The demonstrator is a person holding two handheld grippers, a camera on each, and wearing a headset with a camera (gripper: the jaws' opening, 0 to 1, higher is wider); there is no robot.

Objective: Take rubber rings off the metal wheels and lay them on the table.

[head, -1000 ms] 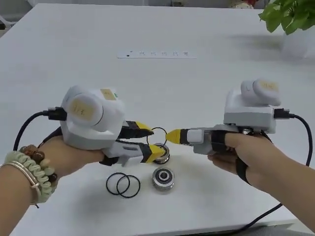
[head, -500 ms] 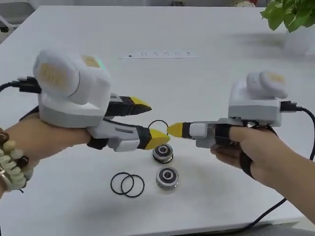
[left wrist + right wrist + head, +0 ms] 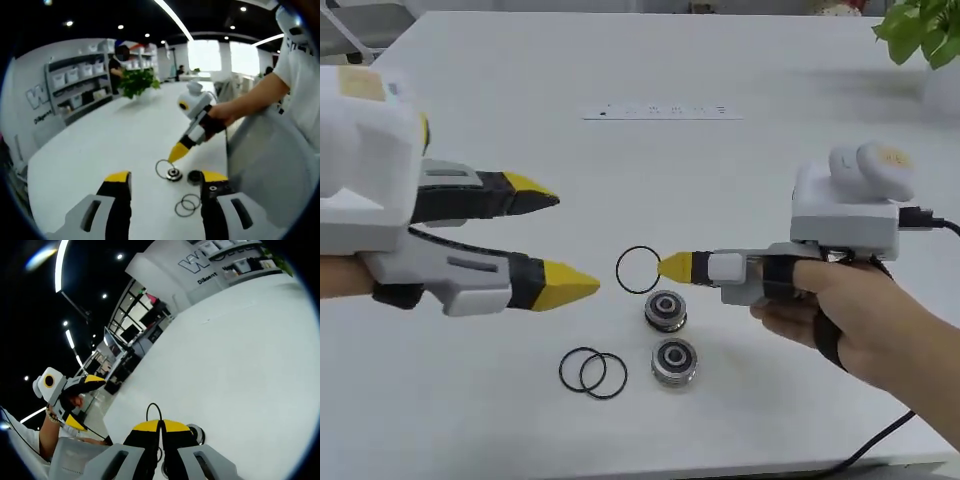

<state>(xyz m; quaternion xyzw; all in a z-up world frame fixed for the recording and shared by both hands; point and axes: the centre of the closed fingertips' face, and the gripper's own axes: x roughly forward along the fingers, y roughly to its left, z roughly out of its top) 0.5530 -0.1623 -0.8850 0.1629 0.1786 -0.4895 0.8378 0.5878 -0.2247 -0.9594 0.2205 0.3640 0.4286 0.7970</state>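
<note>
My right gripper is shut on a black rubber ring and holds it just above the white table; its own view has the ring sticking up from the closed jaws. Two metal wheels stand on the table below the ring. Two loose black rings lie overlapping to their left. My left gripper hovers open at the left, apart from the ring and wheels, with nothing between its jaws. The left gripper view looks at the held ring and the wheels.
A white power strip lies farther back on the table. A green plant stands at the far right corner. A black cable trails from the right gripper over the table's near edge. Shelves with bins line the room.
My left gripper has pulled back to the left, away from the wheel and ring, and its jaws stand wider apart. The right gripper still holds the ring in nearly the same spot.
</note>
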